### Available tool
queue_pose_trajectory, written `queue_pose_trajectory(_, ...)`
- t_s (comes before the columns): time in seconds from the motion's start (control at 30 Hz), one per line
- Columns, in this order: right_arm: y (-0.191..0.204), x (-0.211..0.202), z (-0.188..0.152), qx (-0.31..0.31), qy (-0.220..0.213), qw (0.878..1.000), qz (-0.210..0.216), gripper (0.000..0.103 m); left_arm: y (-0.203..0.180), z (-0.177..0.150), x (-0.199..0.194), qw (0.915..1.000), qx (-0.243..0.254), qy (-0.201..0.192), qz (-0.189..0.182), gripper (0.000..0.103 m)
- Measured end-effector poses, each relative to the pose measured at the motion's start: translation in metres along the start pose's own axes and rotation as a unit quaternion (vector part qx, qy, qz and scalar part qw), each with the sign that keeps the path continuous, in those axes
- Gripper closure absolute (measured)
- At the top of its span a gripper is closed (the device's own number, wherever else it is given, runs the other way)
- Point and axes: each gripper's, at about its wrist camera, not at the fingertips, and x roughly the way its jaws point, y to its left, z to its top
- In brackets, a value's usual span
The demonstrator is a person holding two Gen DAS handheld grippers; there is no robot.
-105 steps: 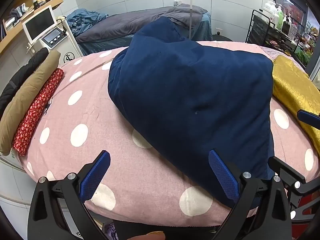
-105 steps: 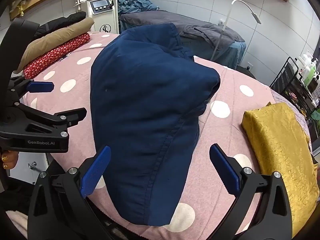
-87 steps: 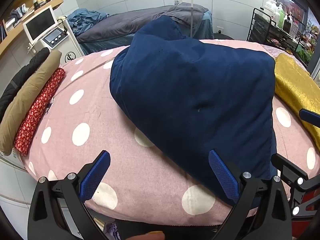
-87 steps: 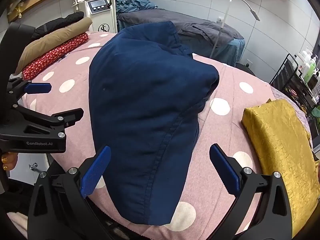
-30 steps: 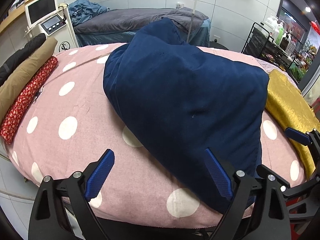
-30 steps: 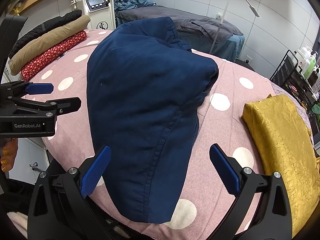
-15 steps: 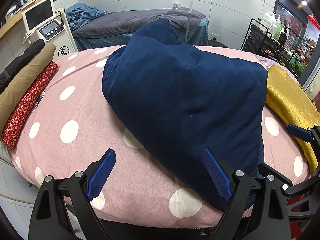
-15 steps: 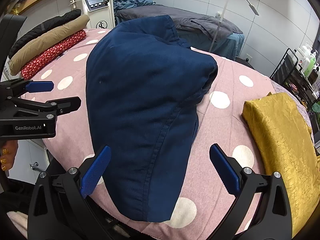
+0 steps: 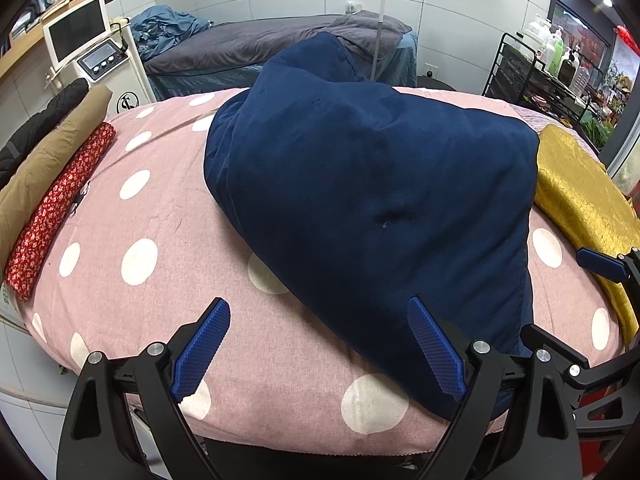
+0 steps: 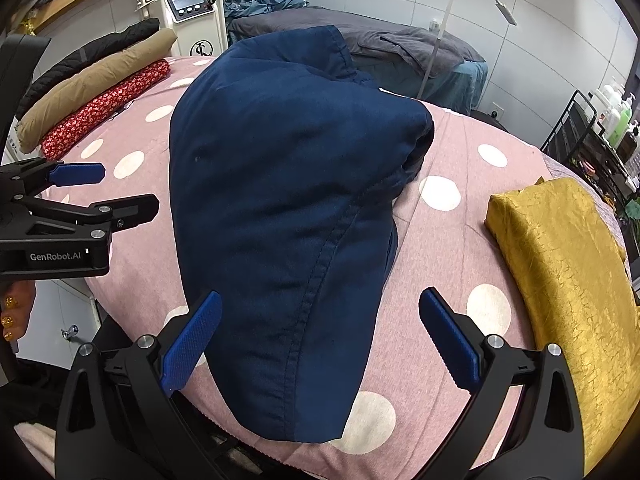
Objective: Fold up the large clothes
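nothing has shifted lately: both left tongs (image 9: 320, 354) and right tongs (image 10: 320, 338) hang apart and empty, the folded navy garment (image 10: 280, 200) just ahead, seemingly finished.

The folded navy-blue padded garment (image 9: 372, 208) hides the pink white-dotted bedcover (image 9: 132, 216) beneath it, and its near corner drops behind the left gripper's (image 9: 320, 350) black frame, so that edge cannot be followed. How its layers lie inside cannot be told. The folded mustard-yellow crinkled cloth (image 10: 560, 256) runs out past the right edge in both views. The roll of red flowered fabric (image 9: 60, 208) and the tan padded roll (image 9: 36, 168) are cut off at the left. The bottles on the black wire rack (image 9: 560, 52) are too small to read.
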Motion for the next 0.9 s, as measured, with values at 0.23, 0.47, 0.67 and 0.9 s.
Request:
queue_pose_trajectory(0.23, -0.001, 0.006, -0.003, 0.004, 0.005, 1.000, 0.000, 0.006, 0.000, -0.002, 0.004, 1.0000, 0.003, 0.004, -0.001, 0.013)
queue_pose_trajectory(0.47, -0.006, 0.012, -0.011, 0.017, 0.015, 1.000, 0.010, 0.006, 0.002, -0.004, 0.011, 1.0000, -0.001, 0.007, -0.003, 0.010)
queue_pose_trajectory(0.67, -0.016, 0.022, -0.027, 0.050, 0.034, 0.997, 0.041, 0.006, 0.008, -0.008, 0.025, 0.9999, -0.013, 0.002, -0.009, 0.008)
queue_pose_trajectory(0.9, -0.004, 0.043, -0.053, 0.016, 0.069, 0.996, 0.054, 0.006, 0.029, -0.025, 0.045, 0.9990, -0.043, -0.008, -0.007, 0.007)
